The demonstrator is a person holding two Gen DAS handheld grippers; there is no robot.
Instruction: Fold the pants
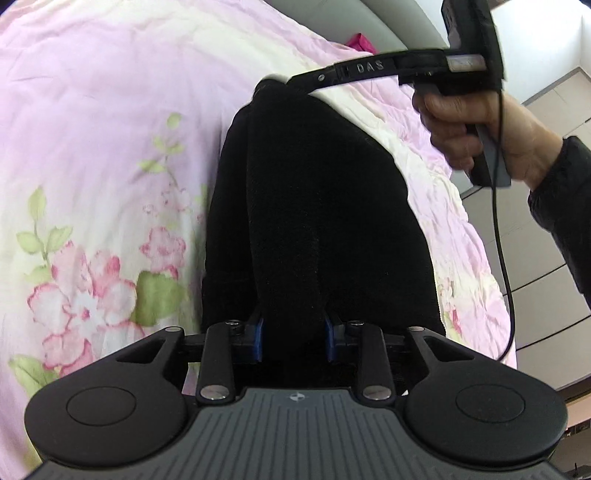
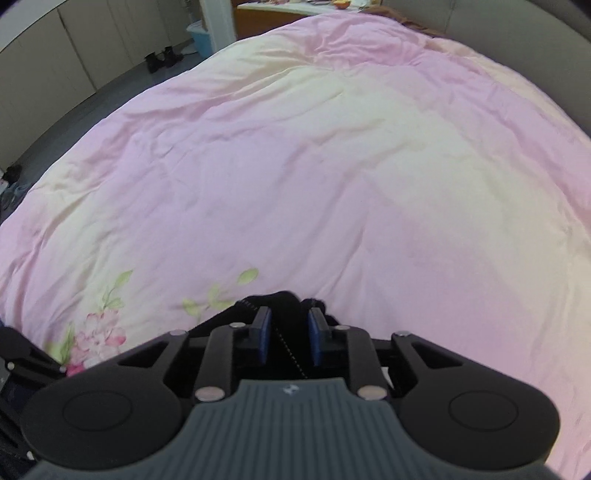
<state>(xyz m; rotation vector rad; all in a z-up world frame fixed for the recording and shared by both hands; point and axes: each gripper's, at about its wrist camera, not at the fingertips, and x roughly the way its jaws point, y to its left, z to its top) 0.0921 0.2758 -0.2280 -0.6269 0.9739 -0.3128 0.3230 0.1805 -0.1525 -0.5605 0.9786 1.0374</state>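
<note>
While claws [image 1: 294,338] [image 2: 290,336] grip pants [image 1: 314,206], "DAS" label [image 1: 370,67]

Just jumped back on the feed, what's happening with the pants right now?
A person holds a gripper in each hand over a pink floral quilt. The left gripper is clamped on one end of the black pants, and the right gripper pinches the far end. The pants stretch between them, mid-fold.

You're looking across a rumpled pink-and-cream duvet [image 2: 295,155] printed with pink flowers [image 1: 85,295] and green leaves. Beyond its far edge stand pale cabinets [image 2: 74,40], a light-blue bin [image 2: 201,35], what may be 2 dark shoes [image 2: 162,57], and a magenta item [image 1: 361,41].
</note>
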